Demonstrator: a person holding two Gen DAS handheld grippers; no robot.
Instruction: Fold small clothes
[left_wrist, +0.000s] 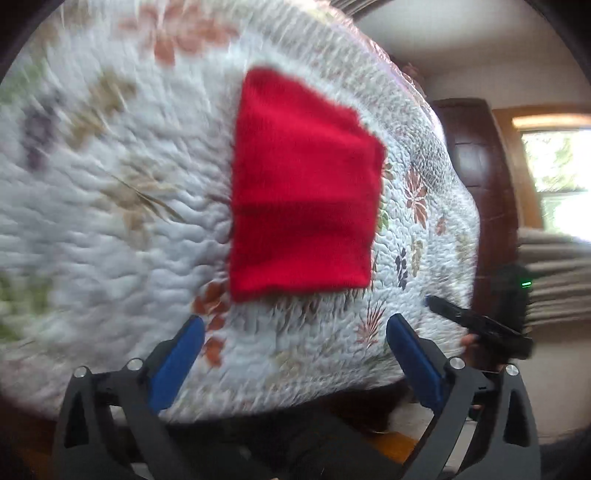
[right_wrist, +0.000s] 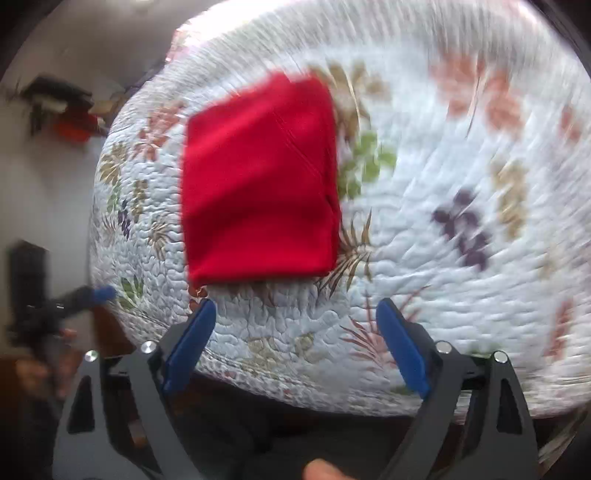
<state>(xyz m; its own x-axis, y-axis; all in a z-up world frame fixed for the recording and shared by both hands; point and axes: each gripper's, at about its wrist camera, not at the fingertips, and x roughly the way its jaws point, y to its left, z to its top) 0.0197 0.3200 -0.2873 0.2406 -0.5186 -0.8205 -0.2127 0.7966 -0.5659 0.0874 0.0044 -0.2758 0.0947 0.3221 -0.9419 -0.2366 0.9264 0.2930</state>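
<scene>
Left gripper (left_wrist: 295, 332) and right gripper (right_wrist: 295, 317) both spread wide, empty, near quilt (left_wrist: 110, 221) edge; folded red cloth (left_wrist: 303, 184) lies flat just beyond.

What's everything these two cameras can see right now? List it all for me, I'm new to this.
Folded cloth: one, red, lying flat on the quilt, ahead of both grippers and touching neither.
Quilt: one, white with leaf and flower prints, covering the bed.
Wooden bed end: one, dark brown, past the quilt's edge in the left wrist view.
Window: one, bright, far right in the left wrist view.
Shelf clutter: dark and red items on the wall, too blurred to name.
Left gripper: one, black with blue pads, open, above the quilt's near edge.
Right gripper: one, black with blue pads, open, beside the left.
Fingertip: one, at the bottom edge of the right wrist view.
</scene>
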